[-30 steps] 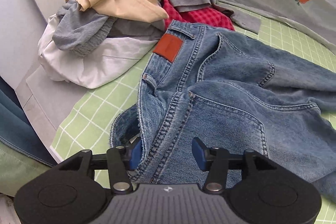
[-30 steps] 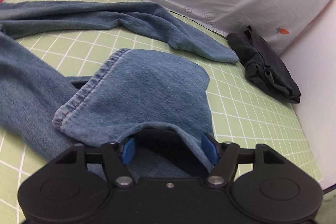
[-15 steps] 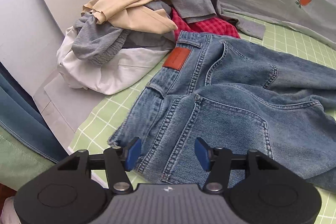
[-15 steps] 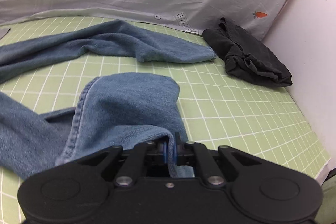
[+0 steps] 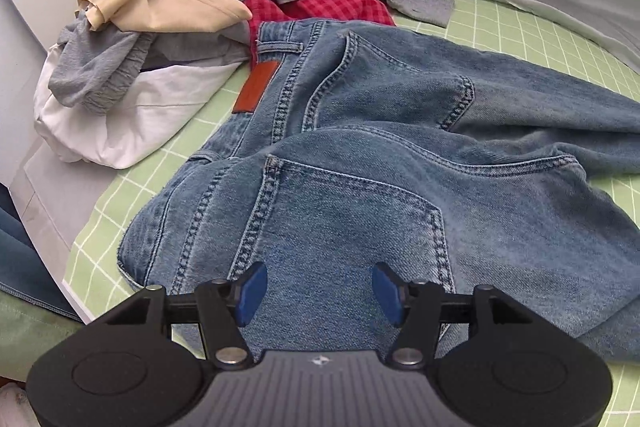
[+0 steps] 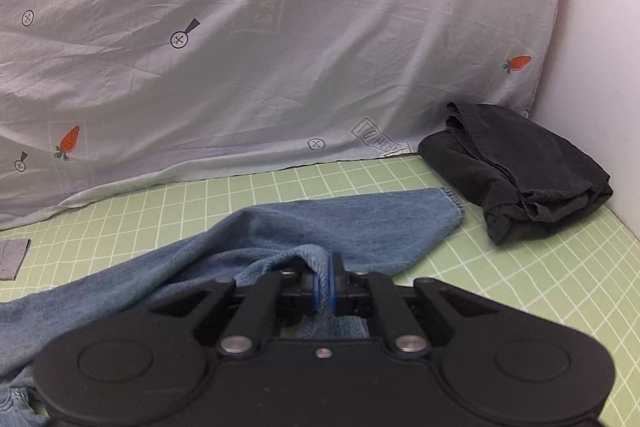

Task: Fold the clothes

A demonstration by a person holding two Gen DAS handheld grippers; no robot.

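Blue jeans (image 5: 384,147) lie back side up on the green grid mat (image 5: 120,195), waistband to the left with a brown leather patch (image 5: 256,87). My left gripper (image 5: 318,293) is open and empty, its blue pads over the near back pocket. In the right wrist view my right gripper (image 6: 326,287) is shut on the hem of one jeans leg (image 6: 320,267) and holds it lifted over the other leg (image 6: 360,223), which lies flat on the mat (image 6: 520,287).
A pile of unfolded clothes (image 5: 168,7), beige, grey, red checked and white, sits at the mat's far left. A folded black garment (image 6: 516,175) lies at the far right by the wall. A grey carrot-print sheet (image 6: 280,47) hangs behind.
My right gripper closed on the jeans leg hem and lifted it up and toward the other leg. My left gripper stayed open and moved in over the back pocket.
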